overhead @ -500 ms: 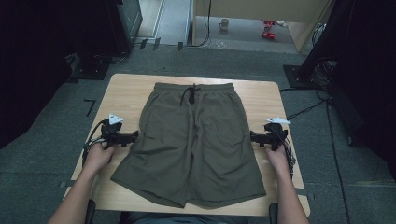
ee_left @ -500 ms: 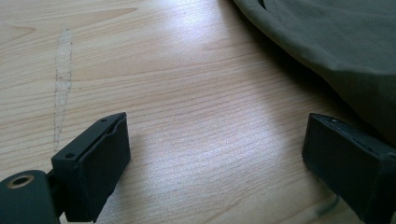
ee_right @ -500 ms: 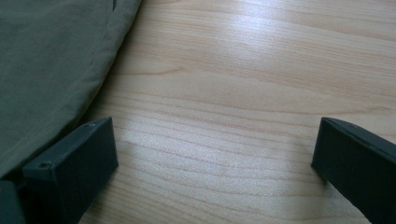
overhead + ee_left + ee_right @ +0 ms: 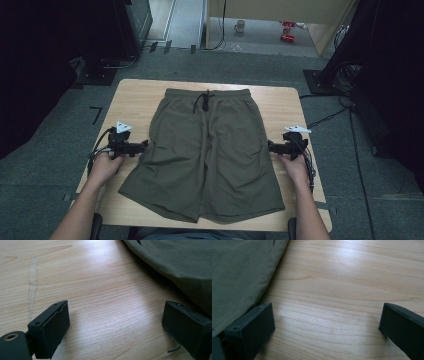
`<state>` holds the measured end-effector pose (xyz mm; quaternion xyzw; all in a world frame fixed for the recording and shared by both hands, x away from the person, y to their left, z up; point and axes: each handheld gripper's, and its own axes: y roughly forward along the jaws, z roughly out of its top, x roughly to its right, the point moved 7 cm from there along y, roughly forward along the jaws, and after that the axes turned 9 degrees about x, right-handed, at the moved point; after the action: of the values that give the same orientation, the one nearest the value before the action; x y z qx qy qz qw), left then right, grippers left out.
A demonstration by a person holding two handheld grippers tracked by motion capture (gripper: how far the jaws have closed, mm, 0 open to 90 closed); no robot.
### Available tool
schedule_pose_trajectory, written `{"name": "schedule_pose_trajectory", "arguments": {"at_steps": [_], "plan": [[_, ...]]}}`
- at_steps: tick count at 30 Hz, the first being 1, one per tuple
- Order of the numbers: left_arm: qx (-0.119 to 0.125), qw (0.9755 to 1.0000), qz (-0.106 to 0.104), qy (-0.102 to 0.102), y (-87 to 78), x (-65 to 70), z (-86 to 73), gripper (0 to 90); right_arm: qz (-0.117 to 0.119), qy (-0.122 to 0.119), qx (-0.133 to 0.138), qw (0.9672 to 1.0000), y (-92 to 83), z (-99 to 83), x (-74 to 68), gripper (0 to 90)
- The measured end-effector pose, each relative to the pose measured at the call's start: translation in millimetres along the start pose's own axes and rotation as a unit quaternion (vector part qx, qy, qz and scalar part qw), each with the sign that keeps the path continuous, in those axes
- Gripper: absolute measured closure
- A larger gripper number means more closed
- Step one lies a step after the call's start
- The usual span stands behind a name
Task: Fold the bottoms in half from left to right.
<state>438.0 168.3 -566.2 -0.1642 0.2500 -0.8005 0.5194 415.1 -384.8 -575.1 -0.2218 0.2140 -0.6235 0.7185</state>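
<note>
A pair of olive-green shorts (image 4: 207, 155) lies flat on the wooden table (image 4: 137, 102), waistband and black drawstring (image 4: 204, 100) at the far side, legs toward me. My left gripper (image 4: 144, 146) rests on the table just off the shorts' left edge, pointing at it. In the left gripper view the left gripper (image 4: 116, 308) is open over bare wood, with the shorts (image 4: 180, 265) close to one jaw. My right gripper (image 4: 271, 146) mirrors it at the right edge. In the right gripper view the right gripper (image 4: 327, 308) is open, with the shorts (image 4: 239, 275) by its left jaw.
The table stands on grey carpet. Dark equipment (image 4: 125, 25) and cables (image 4: 330, 117) lie around it, and a mug (image 4: 240, 26) and red items (image 4: 287, 30) sit on the floor far behind. Bare wood borders the shorts on both sides.
</note>
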Motion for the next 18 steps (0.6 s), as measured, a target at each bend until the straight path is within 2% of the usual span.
{"name": "schedule_pose_trajectory", "arguments": {"at_steps": [2, 5, 12, 16, 18], "plan": [[0.002, 1.0000, -0.007, -0.002, -0.8, -1.1, 0.0, 8.3, 0.003, -0.002, 0.000, 1.0000, -0.2, -0.1, -0.6, 0.0], [-0.001, 0.9998, -0.016, 0.014, -1.5, -1.2, -1.2, 8.4, 0.011, -0.008, 0.000, 0.9999, -1.5, -1.1, -2.4, 0.0], [0.000, 0.9987, -0.040, 0.032, -3.6, -4.1, -2.4, 8.8, 0.016, -0.012, -0.001, 0.9998, -2.1, -1.6, -3.3, 0.0], [0.003, 0.9991, -0.035, 0.023, -5.3, -6.6, -1.5, 15.6, 0.018, -0.013, -0.003, 0.9997, -2.6, -1.8, -4.2, 0.0], [0.000, 0.9984, -0.046, 0.033, -6.9, -6.0, -2.4, 15.6, 0.013, -0.011, -0.010, 0.9998, -3.6, -1.6, -5.5, 0.4]]}}
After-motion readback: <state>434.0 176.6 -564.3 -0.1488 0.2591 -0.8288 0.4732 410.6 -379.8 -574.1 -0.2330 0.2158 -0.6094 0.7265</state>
